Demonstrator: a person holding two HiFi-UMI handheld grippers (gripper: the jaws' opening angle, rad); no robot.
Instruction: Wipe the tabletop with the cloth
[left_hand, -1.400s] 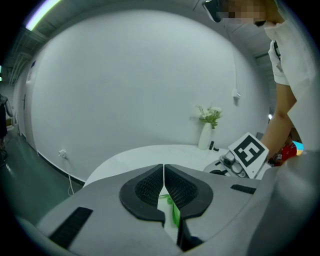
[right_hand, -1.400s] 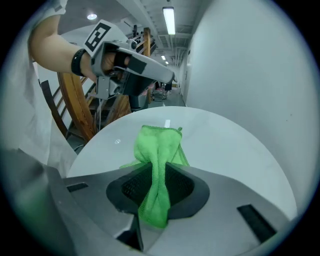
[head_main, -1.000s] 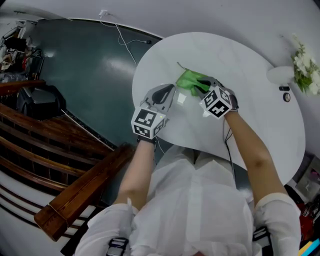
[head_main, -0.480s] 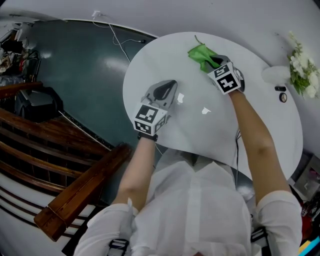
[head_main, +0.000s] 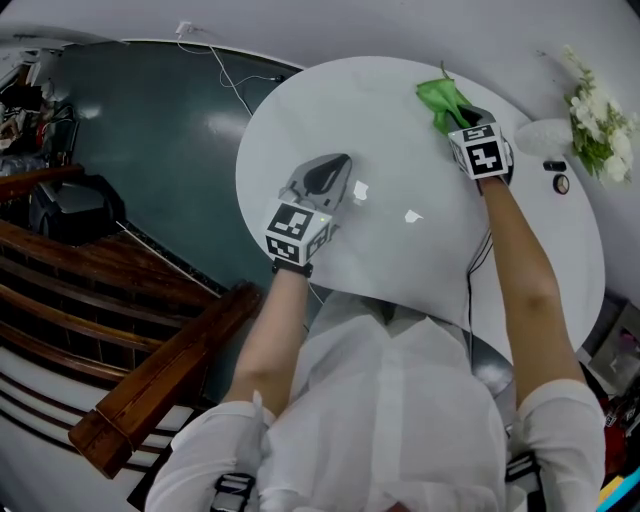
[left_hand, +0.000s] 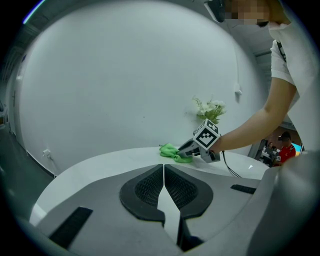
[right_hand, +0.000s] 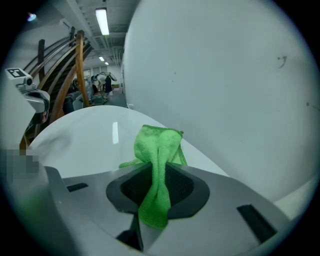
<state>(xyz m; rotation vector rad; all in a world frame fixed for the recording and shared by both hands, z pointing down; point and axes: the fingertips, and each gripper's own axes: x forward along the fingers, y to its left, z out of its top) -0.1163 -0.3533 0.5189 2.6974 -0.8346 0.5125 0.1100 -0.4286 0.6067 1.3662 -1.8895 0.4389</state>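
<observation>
Mid-wipe: the right gripper (head_main: 458, 118) pinched the green cloth (head_main: 436, 96) at the far edge of the round white surface (head_main: 400, 260), while the left gripper (head_main: 335, 168) was clenched and empty nearer the person. The next stroke probably called for dragging the cloth back across unwiped ground. White flowers (head_main: 597, 125) stood nearby; their holder was indistinct.

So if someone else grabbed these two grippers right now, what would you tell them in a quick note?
Left gripper: jaws shut, empty, over the near part of the white table.
Right gripper: shut on the green cloth, which touches the table at its far edge, near the flowers.
Done: cloth gripped and on the table; how much is wiped cannot be told.
Left: probably sweep the rest of the top.
</observation>
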